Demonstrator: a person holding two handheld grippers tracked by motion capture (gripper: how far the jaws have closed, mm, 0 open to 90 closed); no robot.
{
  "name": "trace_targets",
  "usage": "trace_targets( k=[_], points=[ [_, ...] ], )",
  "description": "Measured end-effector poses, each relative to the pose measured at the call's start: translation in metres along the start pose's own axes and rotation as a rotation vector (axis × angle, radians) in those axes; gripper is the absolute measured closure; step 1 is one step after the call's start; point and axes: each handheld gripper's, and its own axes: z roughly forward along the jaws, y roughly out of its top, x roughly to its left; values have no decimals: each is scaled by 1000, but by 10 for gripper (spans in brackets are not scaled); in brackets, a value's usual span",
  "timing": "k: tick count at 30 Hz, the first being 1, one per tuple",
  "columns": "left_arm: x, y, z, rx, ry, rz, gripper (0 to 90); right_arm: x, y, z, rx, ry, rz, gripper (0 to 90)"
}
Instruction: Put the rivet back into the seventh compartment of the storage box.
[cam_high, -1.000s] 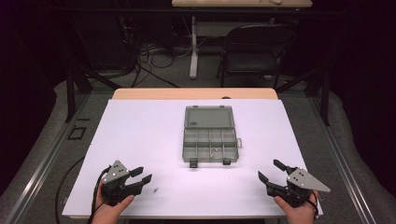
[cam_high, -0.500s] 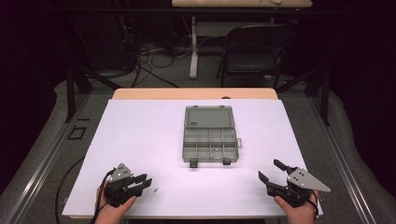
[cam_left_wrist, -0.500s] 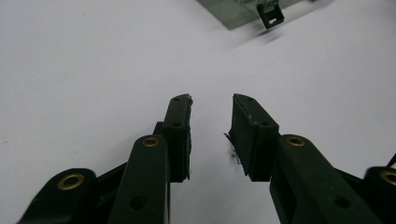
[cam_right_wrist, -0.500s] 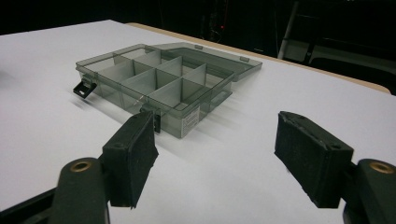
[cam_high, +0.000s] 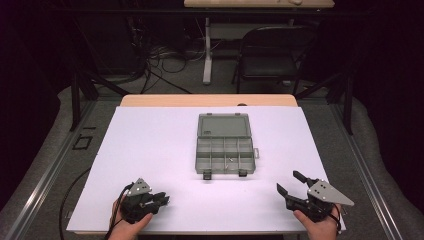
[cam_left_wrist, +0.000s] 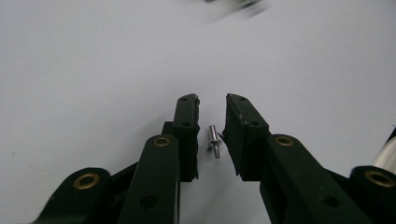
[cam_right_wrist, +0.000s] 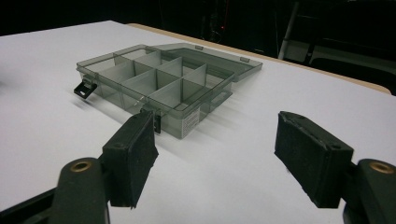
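A small silver screw (cam_left_wrist: 214, 140) lies on the white table between the jaws of my left gripper (cam_left_wrist: 212, 100). The jaws have just been closing around it and stand narrow, with a thin gap still showing on the screw's left side. In the high view the left gripper (cam_high: 162, 200) sits near the table's front left edge. My right gripper (cam_high: 289, 182) rests at the front right, jaws wide open with nothing between them (cam_right_wrist: 217, 140). An open grey compartment box (cam_high: 225, 145) lies mid-table, ahead of the right gripper (cam_right_wrist: 159, 79).
The box's lid lies flat toward the far side, and a small metal part (cam_high: 228, 161) sits in one front compartment. The white table (cam_high: 150, 140) ends just behind both hands. A dark chair (cam_high: 272, 55) and cables stand beyond the far edge.
The left gripper's jaws have drawn much closer together, and the gripper has edged slightly right. The right gripper and the box have not moved.
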Motion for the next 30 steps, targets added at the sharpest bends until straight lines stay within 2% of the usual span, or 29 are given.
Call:
trace_targets(
  k=[6, 20, 30],
  points=[
    [1, -1, 2, 13, -11, -20, 753, 0, 0, 0, -3, -5, -4, 283],
    [-1, -2, 8, 63, -2, 4, 799, 0, 0, -1, -4, -2, -1, 284],
    [-2, -2, 9, 61, 6, 2, 824, 0, 0, -1, -5, -2, -2, 287]
  ],
)
